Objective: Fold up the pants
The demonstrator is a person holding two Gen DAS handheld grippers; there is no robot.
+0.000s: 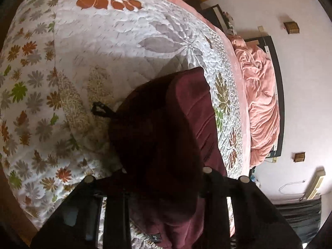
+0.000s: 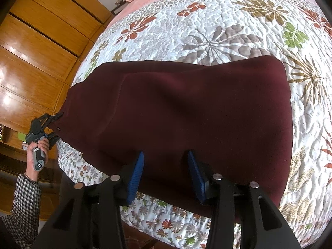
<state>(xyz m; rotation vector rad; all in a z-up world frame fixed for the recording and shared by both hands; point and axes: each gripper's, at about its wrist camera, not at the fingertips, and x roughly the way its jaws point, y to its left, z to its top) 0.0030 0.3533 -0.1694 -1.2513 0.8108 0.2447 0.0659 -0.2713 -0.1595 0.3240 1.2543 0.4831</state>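
Observation:
Dark maroon pants (image 2: 186,114) lie spread across a floral quilt on the bed. In the right wrist view my right gripper (image 2: 166,159) is open, its blue pads (image 2: 138,174) on either side of the near hem, over the cloth. My left gripper (image 2: 55,124) shows at the far left, shut on the pants' left corner at the bed edge. In the left wrist view the pants (image 1: 166,128) bunch up dark right in front of the camera and hide the fingertips. A black cord loop (image 1: 99,109) sticks out of the cloth.
The floral quilt (image 2: 228,27) covers the bed. A crumpled pink blanket (image 1: 261,95) lies at the head of the bed. Wooden wardrobe doors (image 2: 37,51) stand beside the bed. A white wall (image 1: 300,83) is behind.

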